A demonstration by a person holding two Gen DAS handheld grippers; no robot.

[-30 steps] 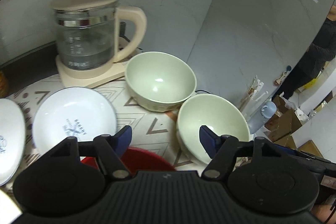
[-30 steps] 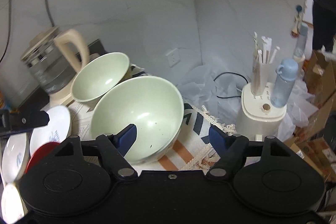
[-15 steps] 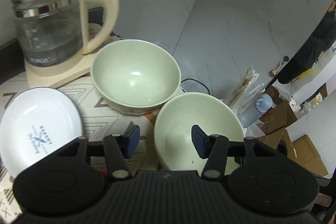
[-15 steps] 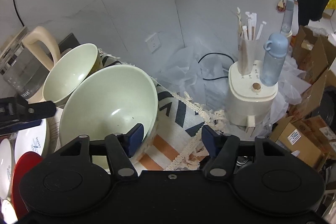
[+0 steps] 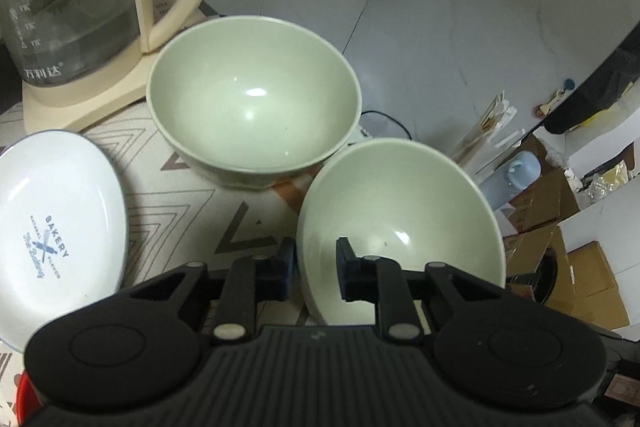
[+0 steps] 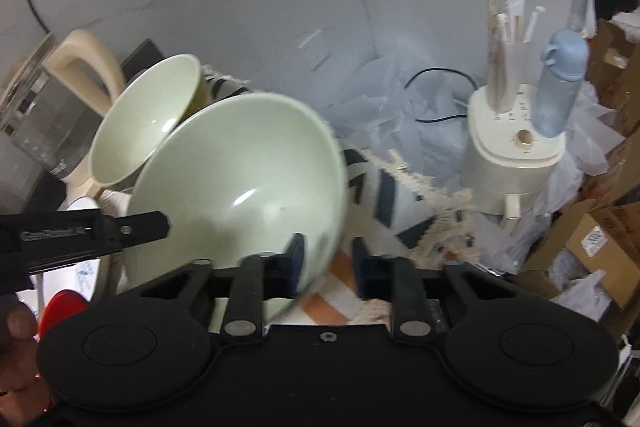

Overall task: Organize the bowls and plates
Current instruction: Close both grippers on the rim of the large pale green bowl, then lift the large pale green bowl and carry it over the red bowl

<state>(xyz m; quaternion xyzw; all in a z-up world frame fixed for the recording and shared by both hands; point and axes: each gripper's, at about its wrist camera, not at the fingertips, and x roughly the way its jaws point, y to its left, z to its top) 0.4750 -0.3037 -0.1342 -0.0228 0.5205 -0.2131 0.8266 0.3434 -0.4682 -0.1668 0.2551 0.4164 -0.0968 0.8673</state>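
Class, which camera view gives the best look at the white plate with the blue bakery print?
The left wrist view: the white plate lies there nearly whole, its blue print readable. The right wrist view shows only a blurred white sliver of it behind the left gripper.

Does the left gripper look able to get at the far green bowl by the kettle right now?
Probably not yet. The left gripper has its jaws closing astride the near bowl's rim, and that bowl sits between it and the far bowl. The right gripper straddles the same rim.
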